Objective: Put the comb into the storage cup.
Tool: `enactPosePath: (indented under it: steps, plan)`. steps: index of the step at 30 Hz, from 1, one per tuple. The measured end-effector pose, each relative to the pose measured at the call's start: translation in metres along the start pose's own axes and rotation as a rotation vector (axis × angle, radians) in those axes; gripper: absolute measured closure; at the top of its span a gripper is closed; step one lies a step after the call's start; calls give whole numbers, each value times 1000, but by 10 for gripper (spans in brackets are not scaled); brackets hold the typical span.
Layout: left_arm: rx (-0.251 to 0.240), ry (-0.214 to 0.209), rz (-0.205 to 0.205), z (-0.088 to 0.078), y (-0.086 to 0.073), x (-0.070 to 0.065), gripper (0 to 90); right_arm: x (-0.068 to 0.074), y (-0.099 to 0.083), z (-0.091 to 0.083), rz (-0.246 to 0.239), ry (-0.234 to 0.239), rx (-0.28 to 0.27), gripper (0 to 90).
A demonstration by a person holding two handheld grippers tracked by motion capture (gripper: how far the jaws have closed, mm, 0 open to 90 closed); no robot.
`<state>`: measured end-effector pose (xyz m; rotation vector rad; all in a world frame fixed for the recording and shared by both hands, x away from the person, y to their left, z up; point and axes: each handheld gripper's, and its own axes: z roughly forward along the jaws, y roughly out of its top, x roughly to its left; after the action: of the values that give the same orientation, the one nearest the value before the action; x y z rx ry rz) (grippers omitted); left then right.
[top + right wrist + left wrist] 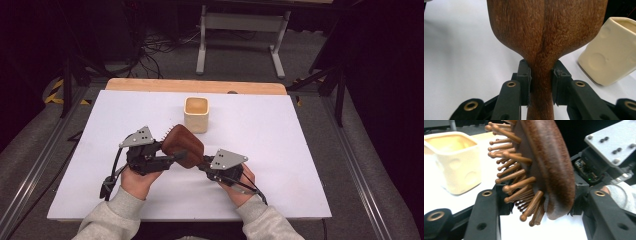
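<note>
The wooden hairbrush (183, 145) hung above the white board (280, 150), carried between the two grippers near the board's front middle. Its long axis ran slantwise in the high view: the handle came down toward the person's right, and the broad oval head rose toward the far left. The bristle pins (510, 173) faced the left and far side, toward the cup, while the smooth brown back faced the person's right.

The right gripper (541, 82) pinched the narrow neck of the handle, its pads pressed flat against both sides of the wood. The left gripper (541, 202) had its jaws drawn in on the head, one on the pin side and one against the wooden back; whether the pads truly pressed could not be told from the left gripper view.

Just beyond the brush head stood a cream square cup (196, 114), upright and open-topped, near the pins but apart from them. A wooden strip (195, 85) lay along the board's far edge. A grey table frame (243, 35) stood farther back on the floor.
</note>
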<state>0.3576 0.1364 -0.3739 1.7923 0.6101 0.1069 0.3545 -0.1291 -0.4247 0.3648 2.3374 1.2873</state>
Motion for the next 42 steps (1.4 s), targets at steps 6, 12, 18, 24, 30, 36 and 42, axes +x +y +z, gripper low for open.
enactPosePath:
  steps: [6, 12, 18, 24, 30, 36, 42]
  plan:
    - [-6, -17, 10, -2, 2, -1, 561, 0, 1, -1, -9, 8, -10, 720]
    - [-16, -30, 12, -4, 5, -2, 580, -1, 2, -3, -4, 19, -32, 719]
    - [-21, -31, 24, -5, 11, -4, 592, -3, 3, -7, 4, 27, -64, 704]
    - [-18, -20, 42, -9, 22, -3, 595, -6, 6, -11, 24, 42, -104, 555]
    - [-7, -2, 77, -13, 38, -4, 592, -9, 8, -14, 45, 61, -126, 326]
    - [-3, 22, 102, -19, 55, -3, 588, -17, 7, -18, 103, 57, -146, 84]
    - [3, 49, 118, -20, 69, 0, 585, -22, 6, -24, 118, 37, -151, 41]
